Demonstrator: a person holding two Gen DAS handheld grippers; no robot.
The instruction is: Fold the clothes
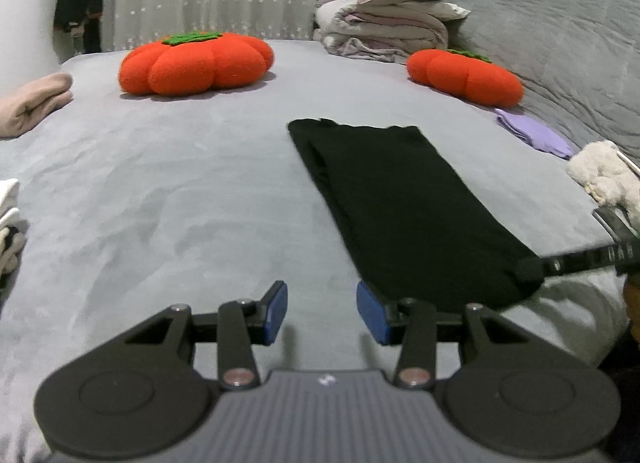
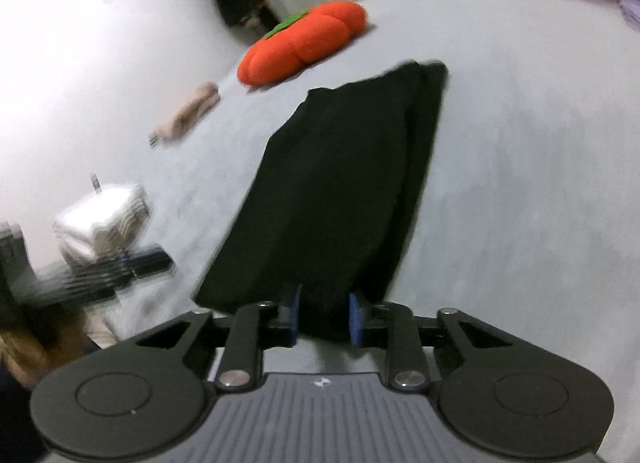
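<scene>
Field note: my subject is one long, narrow black knit garment (image 1: 404, 207), folded lengthwise into a strip and lying flat on the pale grey bed cover (image 1: 180, 191). In my left wrist view it runs from the near right edge away toward mid-bed. My right wrist view shows two layers, the upper one offset so a lower edge peeks out along its right side. The near end looks bunched and slightly raised.

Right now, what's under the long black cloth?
The black cloth lies flat on the grey bed cover, which shows all around it. Whether anything hides beneath cannot be seen, since the cloth covers that spot.
</scene>
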